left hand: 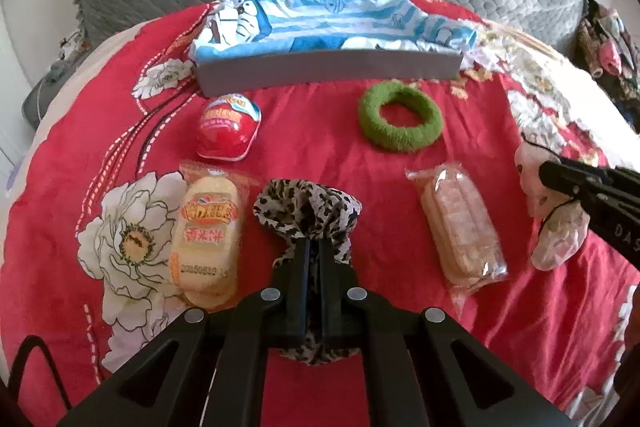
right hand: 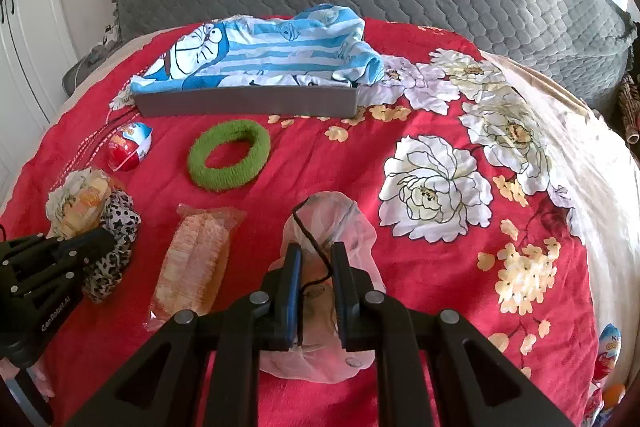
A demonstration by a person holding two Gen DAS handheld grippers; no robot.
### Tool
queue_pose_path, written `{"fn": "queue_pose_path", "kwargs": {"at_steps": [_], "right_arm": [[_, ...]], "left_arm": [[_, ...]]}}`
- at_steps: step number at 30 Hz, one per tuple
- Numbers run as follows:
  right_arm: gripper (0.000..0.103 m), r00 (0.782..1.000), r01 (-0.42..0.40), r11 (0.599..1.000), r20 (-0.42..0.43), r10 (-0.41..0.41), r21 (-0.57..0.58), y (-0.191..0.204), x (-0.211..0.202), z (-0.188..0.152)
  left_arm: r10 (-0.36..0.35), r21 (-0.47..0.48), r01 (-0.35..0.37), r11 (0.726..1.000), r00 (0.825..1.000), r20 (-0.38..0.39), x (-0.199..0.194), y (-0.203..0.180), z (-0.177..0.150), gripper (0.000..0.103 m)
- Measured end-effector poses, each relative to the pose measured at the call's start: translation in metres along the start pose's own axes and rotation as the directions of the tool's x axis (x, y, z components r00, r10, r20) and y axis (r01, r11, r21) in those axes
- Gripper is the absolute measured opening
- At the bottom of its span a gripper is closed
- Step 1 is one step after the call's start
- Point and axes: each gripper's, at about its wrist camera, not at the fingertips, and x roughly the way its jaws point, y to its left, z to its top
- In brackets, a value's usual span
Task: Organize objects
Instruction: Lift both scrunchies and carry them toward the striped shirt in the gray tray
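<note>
Bedspread (left hand: 380,187) in red with white flowers carries everything; a grey tray (left hand: 328,67) lined with blue striped cloth (left hand: 320,23) sits at its far side. Lifting both soft pieces clear before swinging toward that tray, probably the destination, should stop them dragging the snack packs (left hand: 460,223). The left gripper (left hand: 314,247) has its jaws closed tight on the leopard scrunchie (left hand: 308,207) beside the yellow pack. The right gripper (right hand: 316,255) has jaws pinched on a pale sheer pouch (right hand: 332,227), possibly a hair net.
</note>
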Motion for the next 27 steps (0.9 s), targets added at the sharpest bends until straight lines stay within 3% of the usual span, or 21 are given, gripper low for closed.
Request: {"fn": "queue_pose_path", "kwargs": {"at_steps": [27], "right_arm": [[0.015, 0.997, -0.032, 0.999, 0.067, 0.034, -0.039, 0.027, -0.062, 0.031]], "left_arm": [[-0.003, -0.055, 0.006, 0.998, 0.999, 0.051, -0.064, 0.015, 0.038, 0.004]]}}
